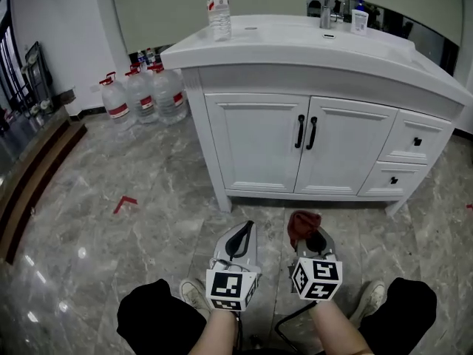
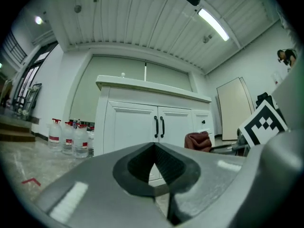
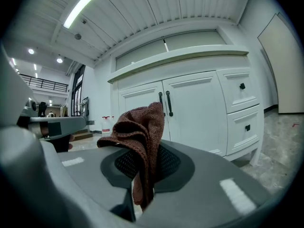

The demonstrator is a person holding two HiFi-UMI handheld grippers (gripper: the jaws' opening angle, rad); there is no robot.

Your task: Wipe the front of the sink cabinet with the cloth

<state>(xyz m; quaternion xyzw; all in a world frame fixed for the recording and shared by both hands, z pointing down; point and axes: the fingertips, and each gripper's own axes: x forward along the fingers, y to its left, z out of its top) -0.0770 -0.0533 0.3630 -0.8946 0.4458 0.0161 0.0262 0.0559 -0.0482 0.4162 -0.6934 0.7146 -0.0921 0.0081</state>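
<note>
Before the sink cabinet — right tool pinches cloth.

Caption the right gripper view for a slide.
Right gripper, jaws shut on a reddish-brown cloth, faces the white sink cabinet front without touching it.

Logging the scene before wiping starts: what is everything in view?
sink cabinet: one, white, centre, doors shut
tap: one, silver, cabinet top
small bottle: one, white, beside the tap
water bottle: one, clear, countertop's left end
water jugs: at least three, clear, floor left of cabinet
tape mark: one, red, floor at left
cloth: one, dark red, held low before the cabinet
left hand-held gripper: one, grey, shut, empty
right hand-held gripper: one, grey, shut on cloth
</note>
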